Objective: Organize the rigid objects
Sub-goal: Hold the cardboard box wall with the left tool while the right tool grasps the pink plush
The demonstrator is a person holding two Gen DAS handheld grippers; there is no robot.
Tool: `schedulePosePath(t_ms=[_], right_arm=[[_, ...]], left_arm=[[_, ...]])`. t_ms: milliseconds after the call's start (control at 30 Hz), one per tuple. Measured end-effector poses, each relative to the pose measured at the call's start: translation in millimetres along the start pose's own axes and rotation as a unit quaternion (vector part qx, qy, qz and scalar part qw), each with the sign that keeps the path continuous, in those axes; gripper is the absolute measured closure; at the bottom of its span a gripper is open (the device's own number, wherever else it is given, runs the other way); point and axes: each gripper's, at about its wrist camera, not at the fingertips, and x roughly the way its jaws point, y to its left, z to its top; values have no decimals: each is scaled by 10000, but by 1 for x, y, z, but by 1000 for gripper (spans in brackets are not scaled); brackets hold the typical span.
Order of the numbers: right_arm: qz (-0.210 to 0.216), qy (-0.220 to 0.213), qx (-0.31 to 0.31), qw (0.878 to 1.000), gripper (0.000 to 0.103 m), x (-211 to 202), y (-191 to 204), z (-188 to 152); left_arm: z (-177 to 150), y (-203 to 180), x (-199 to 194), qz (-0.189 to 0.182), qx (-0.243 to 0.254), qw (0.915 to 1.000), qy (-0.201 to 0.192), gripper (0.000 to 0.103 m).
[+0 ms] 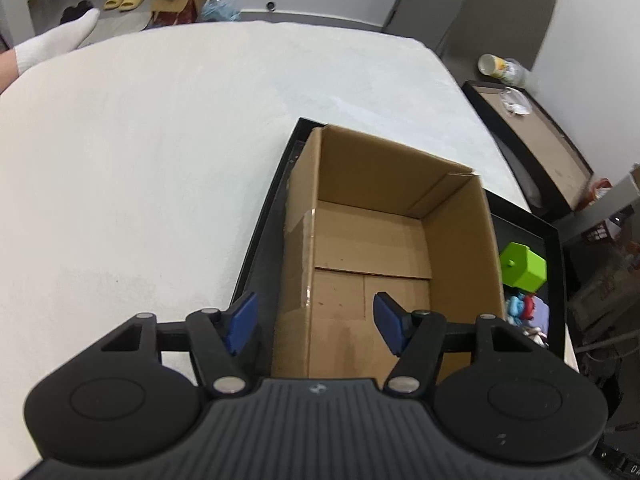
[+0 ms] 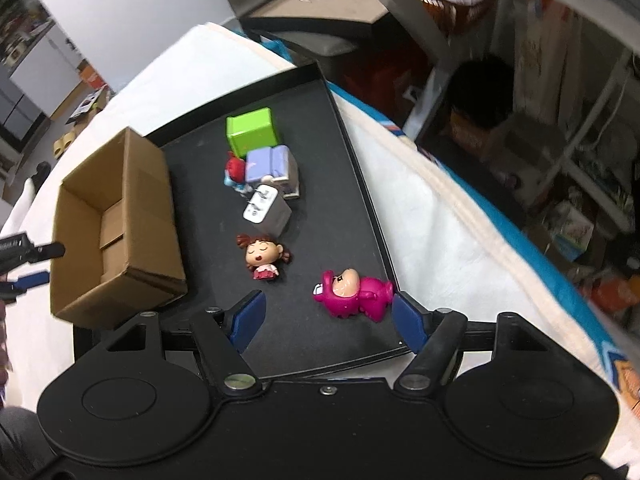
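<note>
Right gripper (image 2: 326, 322): blue-padded fingers spread wide, nothing between them — hovering over near edge of shallow black tray (image 2: 352, 168). Magenta plastic bear-suit figurine (image 2: 352, 292) lying on its side on tray floor, just ahead of the right-hand pad, not touching it as far as can be told. Brown-pigtailed girl figurine in pink skirt (image 2: 264, 258) on her back, a little farther in, apart from the magenta one. Beyond her, white and grey cube-shaped charger (image 2: 266, 210) tilted; behind it a lavender block toy (image 2: 270, 166), a small red-and-blue figure (image 2: 236, 172) at its left, and a lime-green plastic cube (image 2: 252, 132) at the back — this cluster packed close, contacts not resolvable.

Open brown cardboard box (image 2: 120, 224) standing on left part of same tray, interior bare cardboard in both views.

Left gripper (image 1: 316, 322): fingers likewise released, gripping nothing, straddling near-left wall of cardboard box (image 1: 392, 236) — one pad outside, one over the inside. Lime-green cube (image 1: 524, 268) visible to right of box, on tray (image 1: 260, 232).

Tray resting on white cloth-covered surface (image 1: 152, 168). Dark side table (image 1: 552, 152) with toppled yellow-labelled bottle (image 1: 502, 68) beyond.
</note>
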Motion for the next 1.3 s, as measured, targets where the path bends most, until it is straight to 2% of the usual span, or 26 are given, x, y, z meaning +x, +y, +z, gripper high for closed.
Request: schedulePosePath(t_ms=[233,400,633,900,1033,1200,1267,1300], right_arm=[[56,463,389,9982,33,29,-5,3],[67,667,782,9947,30,48,-12,5],[151,851,1593,9834,30,75,-30,1],[318,705,2458,9662,30,85,-46,-3],[134,589,2531,9656,30,89,-47,-3],[-90,523,2505,9667,30,97,-38,-4],[-230,457,2430,9687,34,99,-33,-2],[-311,405,2360,9704,45,98,-30,-1]], left_arm=[[2,-2,12,234,-393,9989,81,40],[6,-4,24,233,-615,9976,221,48],[6,-1,33,206,-546,9980,227,58],[3,7,33,37,-616,9981,91,61],[0,7,36,-7,-411,9991,36,63],[-5,22,32,-322,-426,9986,-27,69],[-7,27,34,-293,-356,9989,-24,71],[-8,29,35,-294,-307,9991,-35,72]])
